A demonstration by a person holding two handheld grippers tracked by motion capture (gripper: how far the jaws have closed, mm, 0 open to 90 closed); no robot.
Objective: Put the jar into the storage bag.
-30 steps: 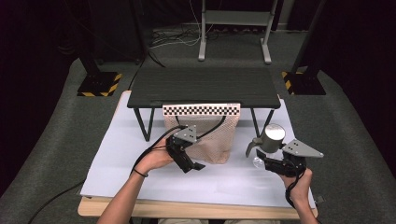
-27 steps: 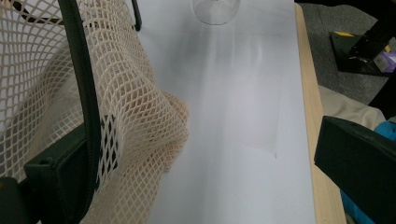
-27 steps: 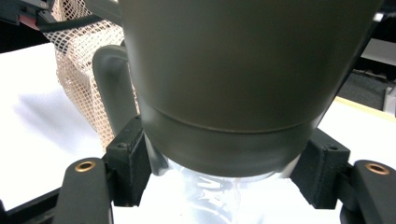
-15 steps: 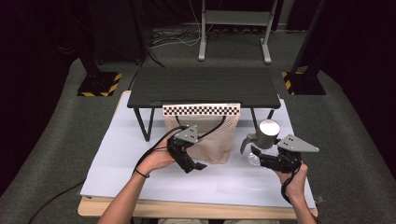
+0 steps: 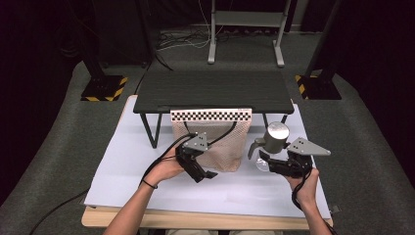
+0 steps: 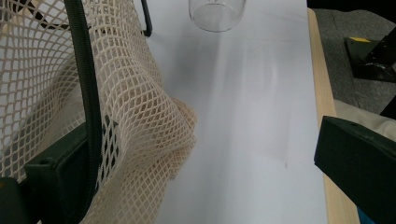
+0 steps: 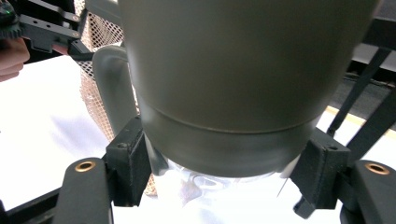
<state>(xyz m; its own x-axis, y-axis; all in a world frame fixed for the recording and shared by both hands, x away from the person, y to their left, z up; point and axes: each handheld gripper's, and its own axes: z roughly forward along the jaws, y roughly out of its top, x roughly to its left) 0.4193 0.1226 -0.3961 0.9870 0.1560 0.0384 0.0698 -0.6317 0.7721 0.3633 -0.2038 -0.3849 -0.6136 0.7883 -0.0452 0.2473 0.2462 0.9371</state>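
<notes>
A beige mesh bag (image 5: 226,147) with a checkered top band hangs from the front edge of a low black table (image 5: 210,90). My left gripper (image 5: 199,169) is at the bag's lower left with its jaws wide open. In the left gripper view the mesh (image 6: 140,116) drapes over one jaw of the left gripper (image 6: 205,172). My right gripper (image 5: 272,164) is shut on a grey handled mug (image 5: 275,137) with a clear end, held just right of the bag. The mug (image 7: 243,79) sits tilted between the two pads of the right gripper (image 7: 224,170), its handle toward the bag.
A white sheet (image 5: 147,186) covers the wooden tabletop, whose front edge (image 5: 195,221) runs along the bottom. The black table's legs (image 5: 154,129) stand on the sheet behind the bag. Stands with yellow-black feet (image 5: 103,90) flank the far side on grey floor.
My right gripper has carried the mug a little left and up, closer to the bag. The left gripper and the bag have stayed where they were.
</notes>
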